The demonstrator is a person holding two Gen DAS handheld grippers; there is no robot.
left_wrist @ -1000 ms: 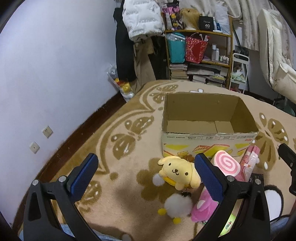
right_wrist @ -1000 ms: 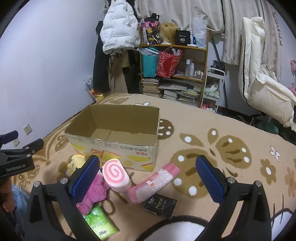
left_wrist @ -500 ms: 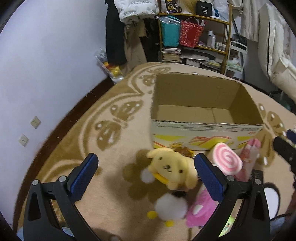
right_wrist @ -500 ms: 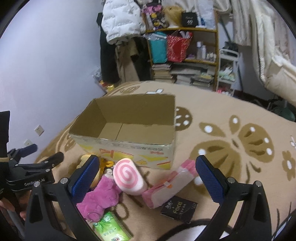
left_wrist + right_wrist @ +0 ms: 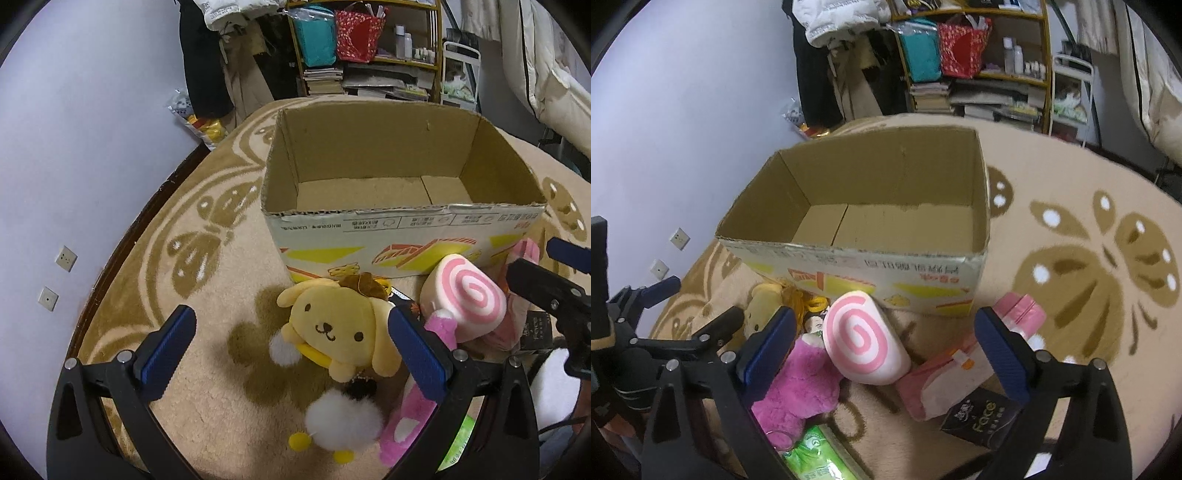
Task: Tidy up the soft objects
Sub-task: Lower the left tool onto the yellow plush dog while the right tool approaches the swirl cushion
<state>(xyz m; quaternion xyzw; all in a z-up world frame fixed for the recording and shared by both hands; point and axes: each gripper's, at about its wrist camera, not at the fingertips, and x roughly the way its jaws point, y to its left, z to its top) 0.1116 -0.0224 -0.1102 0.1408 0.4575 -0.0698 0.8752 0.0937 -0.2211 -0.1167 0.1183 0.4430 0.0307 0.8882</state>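
Cardboard fills the middle of both views: an open box (image 5: 402, 177) stands on a beige rug (image 5: 221, 280) patterned with brown flowers, and we see nothing inside it but its bare floor. The soft toys lie in a cluster on the rug just in front of the box's printed front wall.

From the left wrist view we look down on a yellow plush dog (image 5: 340, 328) lying face up, with a white pompom (image 5: 341, 424) below it. Our left gripper (image 5: 291, 347) hangs above them with its blue-padded fingers spread wide and holding nothing; the dog sits between the fingers, close to the right one. A pink swirl cushion (image 5: 465, 295) lies to the dog's right, and a pink plush toy (image 5: 413, 413) is partly hidden behind the gripper finger.

From the right wrist view we see things the left view hides or cuts off: a pink packet (image 5: 964, 369) lying at a slant to the right of the swirl cushion, a small black box (image 5: 979, 421) printed "Face" touching the packet's near end, and a green packet (image 5: 816, 458) at the bottom edge. Here the dog is mostly covered and the pompom cannot be seen. Our right gripper (image 5: 886, 350) is also wide open and empty, poised over the swirl cushion and pink packet.

Cluttered shelves (image 5: 975, 66) stand against the far wall.
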